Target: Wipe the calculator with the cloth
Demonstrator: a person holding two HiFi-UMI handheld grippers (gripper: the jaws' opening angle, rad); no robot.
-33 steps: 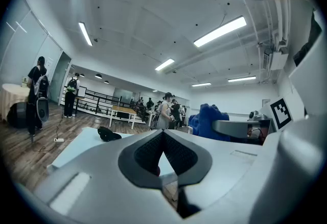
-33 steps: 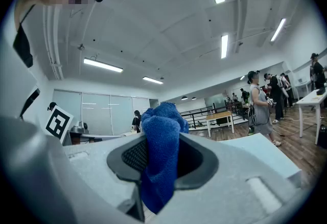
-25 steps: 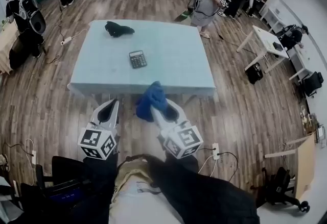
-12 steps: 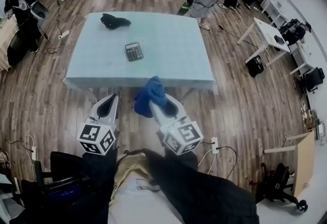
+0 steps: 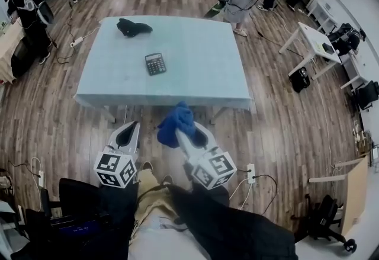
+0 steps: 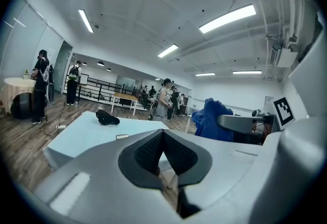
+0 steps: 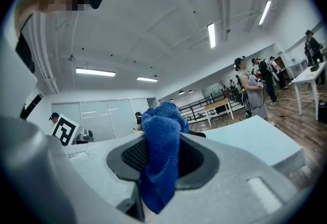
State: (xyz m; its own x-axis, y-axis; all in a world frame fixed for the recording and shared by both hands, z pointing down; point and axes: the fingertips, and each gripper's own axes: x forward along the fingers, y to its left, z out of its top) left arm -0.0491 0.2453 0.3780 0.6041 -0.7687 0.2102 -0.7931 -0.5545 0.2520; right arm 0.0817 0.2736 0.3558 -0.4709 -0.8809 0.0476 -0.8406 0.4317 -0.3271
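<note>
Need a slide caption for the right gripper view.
Right gripper shut on the blue cloth, pale table beyond.

A dark rectangular calculator (image 5: 156,64) and a crumpled black bundle (image 5: 133,28) are interrupting the pale blue tabletop (image 5: 204,78); bare surface is surrounding both.

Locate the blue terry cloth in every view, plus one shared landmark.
Head view: blue terry cloth lower centre, at the right gripper's tip, short of the pale blue table.
Left gripper view: right of centre.
Right gripper view: centre, clamped between the jaws.
Shared landmark: that table.
</note>
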